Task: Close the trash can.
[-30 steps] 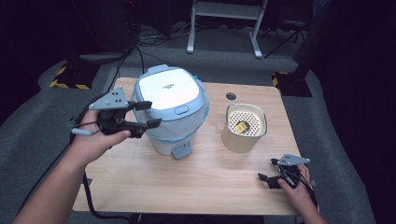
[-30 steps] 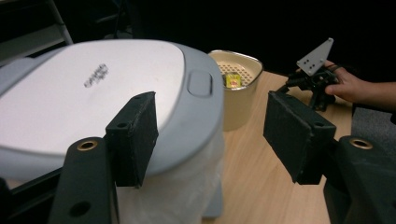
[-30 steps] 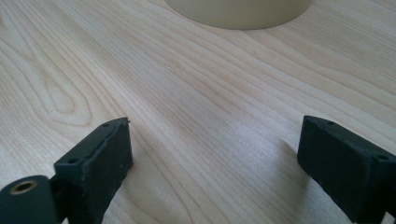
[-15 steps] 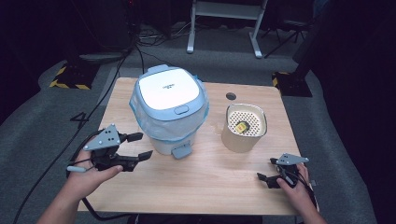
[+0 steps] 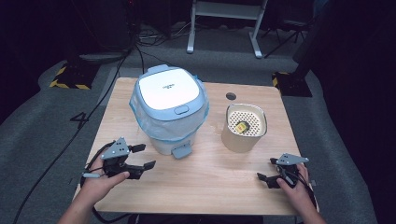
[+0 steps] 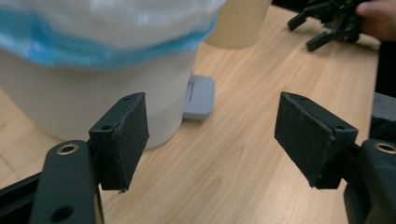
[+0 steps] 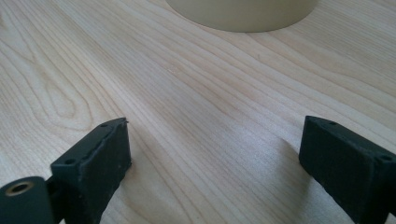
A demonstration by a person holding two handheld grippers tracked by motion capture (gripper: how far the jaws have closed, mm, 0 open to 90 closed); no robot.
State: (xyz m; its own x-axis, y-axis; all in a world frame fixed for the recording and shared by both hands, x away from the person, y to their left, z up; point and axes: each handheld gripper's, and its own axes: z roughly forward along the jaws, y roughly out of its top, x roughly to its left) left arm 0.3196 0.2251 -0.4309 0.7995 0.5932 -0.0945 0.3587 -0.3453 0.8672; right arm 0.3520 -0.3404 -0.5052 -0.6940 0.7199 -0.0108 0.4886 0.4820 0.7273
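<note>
A white pedal bin [image 5: 170, 93] with a blue-rimmed lid, shut, and a blue liner stands at the table's middle left; its grey pedal [image 5: 181, 150] faces me. My left gripper [image 5: 145, 156] lies low at the front left, pointing at the bin's base. Its jaws have just been opening and nothing is between them. In the left gripper view the bin [image 6: 70, 98] and pedal [image 6: 200, 95] lie just beyond that gripper [image 6: 212, 126]. My right gripper [image 5: 265, 169] rests open at the front right, empty [image 7: 212, 140]. It faces a cream cylinder [image 5: 243, 128].
The cream cylinder [image 7: 240, 11] has a perforated top with a small yellow object [image 5: 241, 126] on it. A round cable hole [image 5: 230, 96] sits in the wooden table [image 5: 210, 186] behind it. Cables and a metal stand [image 5: 224, 28] are on the floor beyond the table.
My left hand has come down from beside the bin's lid to the table's front left corner, and its jaws stand wider. The right hand has stayed put.
</note>
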